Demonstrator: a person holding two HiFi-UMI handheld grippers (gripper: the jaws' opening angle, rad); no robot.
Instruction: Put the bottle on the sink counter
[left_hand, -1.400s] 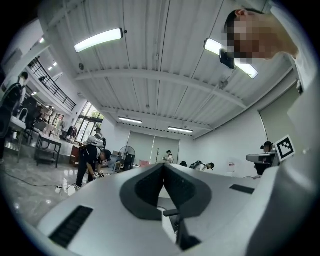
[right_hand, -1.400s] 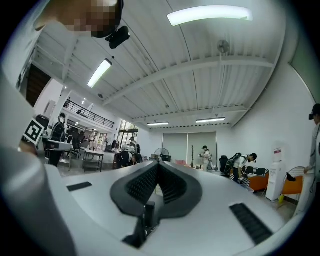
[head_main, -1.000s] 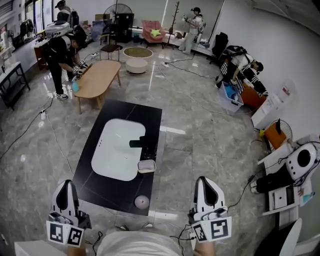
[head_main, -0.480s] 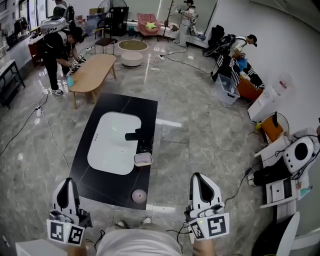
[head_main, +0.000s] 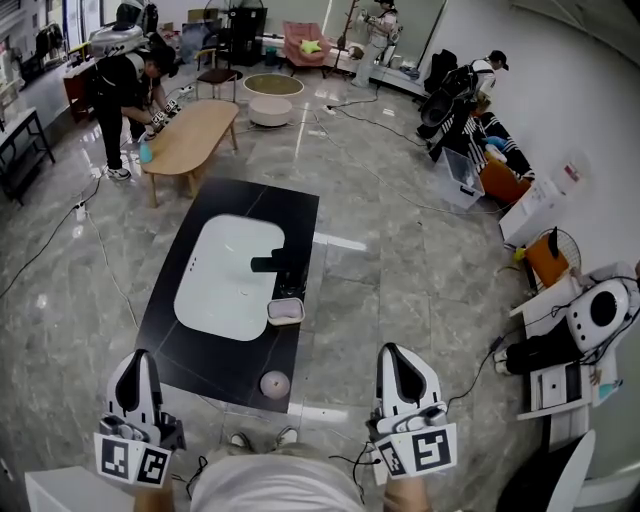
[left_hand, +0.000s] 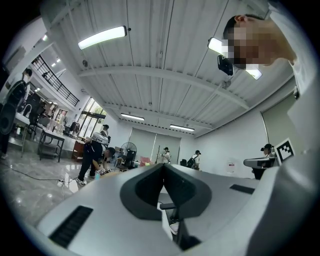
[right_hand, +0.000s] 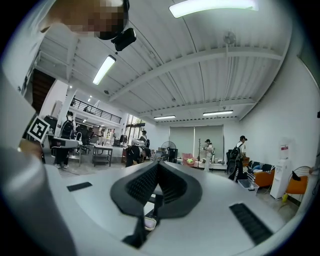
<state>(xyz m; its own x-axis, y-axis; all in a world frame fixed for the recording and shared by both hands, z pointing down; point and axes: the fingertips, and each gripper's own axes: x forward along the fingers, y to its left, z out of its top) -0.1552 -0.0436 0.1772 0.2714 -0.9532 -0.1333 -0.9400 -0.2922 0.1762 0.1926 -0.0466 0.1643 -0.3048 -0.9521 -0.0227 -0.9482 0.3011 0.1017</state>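
The sink counter (head_main: 185, 352) is a black slab on the floor ahead, with a white basin (head_main: 225, 280), a black faucet (head_main: 270, 264), a pink soap dish (head_main: 285, 311) and a round pink object (head_main: 275, 384). I see no bottle on or beside it. A small blue object (head_main: 147, 152) stands on the far wooden table; too small to tell what it is. My left gripper (head_main: 137, 356) is shut and empty at the counter's near left corner. My right gripper (head_main: 393, 351) is shut and empty, to the right of the counter. Both point forward over the room, jaws closed to a point (left_hand: 163, 166) (right_hand: 159, 163).
A wooden table (head_main: 190, 134) with a person (head_main: 125, 85) bending over it stands beyond the counter. A round low table (head_main: 273, 97) and pink armchair (head_main: 306, 43) are farther back. Cables trail across the floor. Boxes, bags and machines line the right wall (head_main: 580, 330).
The head view has shifted, so the counter sits slightly further left and the grippers a little higher in the frame. Both grippers stay shut and empty.
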